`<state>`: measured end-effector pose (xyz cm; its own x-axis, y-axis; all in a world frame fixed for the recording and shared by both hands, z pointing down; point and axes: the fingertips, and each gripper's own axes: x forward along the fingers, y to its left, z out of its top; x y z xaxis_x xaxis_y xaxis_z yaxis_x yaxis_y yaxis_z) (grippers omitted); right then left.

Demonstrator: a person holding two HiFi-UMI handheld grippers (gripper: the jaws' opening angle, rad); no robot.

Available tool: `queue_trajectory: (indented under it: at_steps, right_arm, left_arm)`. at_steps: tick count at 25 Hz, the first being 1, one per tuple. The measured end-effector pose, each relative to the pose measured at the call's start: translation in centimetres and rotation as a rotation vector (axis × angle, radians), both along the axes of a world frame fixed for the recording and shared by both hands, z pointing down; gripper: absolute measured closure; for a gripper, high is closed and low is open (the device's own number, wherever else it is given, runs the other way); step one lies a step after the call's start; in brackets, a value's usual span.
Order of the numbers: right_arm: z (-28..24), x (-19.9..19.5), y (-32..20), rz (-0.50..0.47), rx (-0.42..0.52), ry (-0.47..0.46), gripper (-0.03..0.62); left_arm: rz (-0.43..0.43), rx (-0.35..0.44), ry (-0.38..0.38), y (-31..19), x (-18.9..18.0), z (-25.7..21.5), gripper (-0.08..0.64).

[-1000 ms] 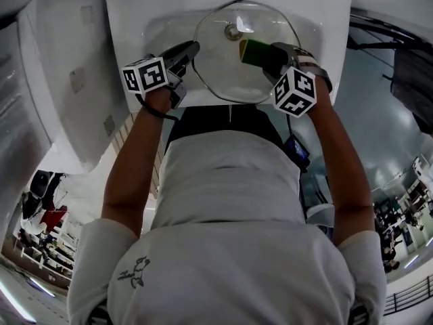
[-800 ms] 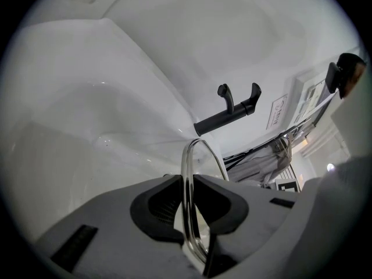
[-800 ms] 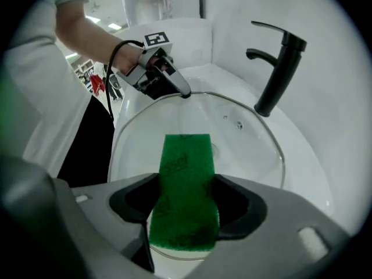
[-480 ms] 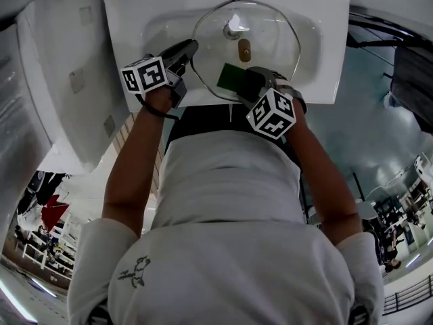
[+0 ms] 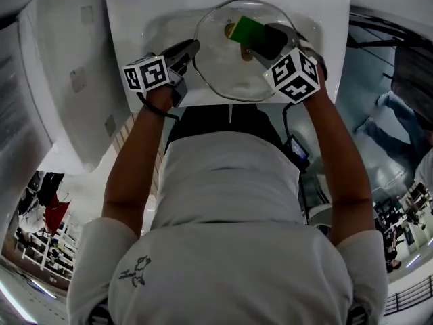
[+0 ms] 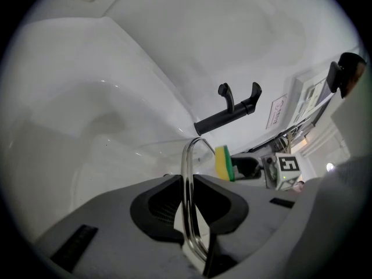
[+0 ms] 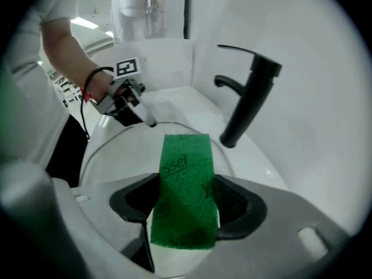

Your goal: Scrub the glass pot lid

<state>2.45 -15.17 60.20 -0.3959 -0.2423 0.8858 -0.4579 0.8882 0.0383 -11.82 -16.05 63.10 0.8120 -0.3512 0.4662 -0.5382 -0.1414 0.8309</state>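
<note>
The glass pot lid [image 5: 226, 70] stands tilted in the white sink [image 5: 128, 32]. My left gripper [image 5: 191, 49] is shut on the lid's metal rim [image 6: 187, 156] at its left edge, and the rim runs up between the jaws of the left gripper [image 6: 189, 185]. My right gripper [image 5: 262, 38] is shut on a green and yellow sponge [image 5: 243, 28], which lies against the far part of the glass near the lid's knob. The right gripper view has the green sponge [image 7: 185, 173] clamped between both pads of the right gripper [image 7: 185, 205], with the lid [image 7: 116, 156] under it.
A black faucet [image 7: 247, 97] stands behind the basin, also in the left gripper view as the faucet [image 6: 229, 114]. The person's white-shirted body presses against the sink's near edge. A white slanted panel [image 5: 61, 80] lies left of the sink.
The right gripper with the sponge slid toward the lid's near side, then back out to its far side. The left gripper kept its hold on the rim and stayed put.
</note>
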Motion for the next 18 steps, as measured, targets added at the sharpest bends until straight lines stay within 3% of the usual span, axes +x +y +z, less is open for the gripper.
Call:
queue_trajectory:
  at_steps: [2, 5, 10, 13, 18]
  right_arm:
    - [0.0, 0.5, -3.3, 0.007, 0.057, 0.033, 0.298]
    - [1.3, -0.8, -4.6, -0.040, 0.070, 0.062, 0.298]
    - [3.0, -4.8, -0.8, -0.116, 0.024, 0.027, 0.299]
    - [2.9, -5.4, 1.2, -0.124, -0.009, -0.005, 0.299]
    - [2.8, -6.4, 6.3, -0.216, -0.070, -0.036, 0.301]
  left_arm:
    - [-0.001, -0.005, 0.000, 0.1, 0.1, 0.1, 0.498]
    - [-0.005, -0.008, 0.003, 0.1, 0.2, 0.1, 0.498]
    - [-0.004, -0.005, -0.005, 0.0, 0.3, 0.3, 0.499]
    - [-0.011, 0.000, -0.018, -0.1, 0.1, 0.2, 0.499]
    - [-0.023, -0.014, 0.007, 0.0, 0.1, 0.3, 0.499]
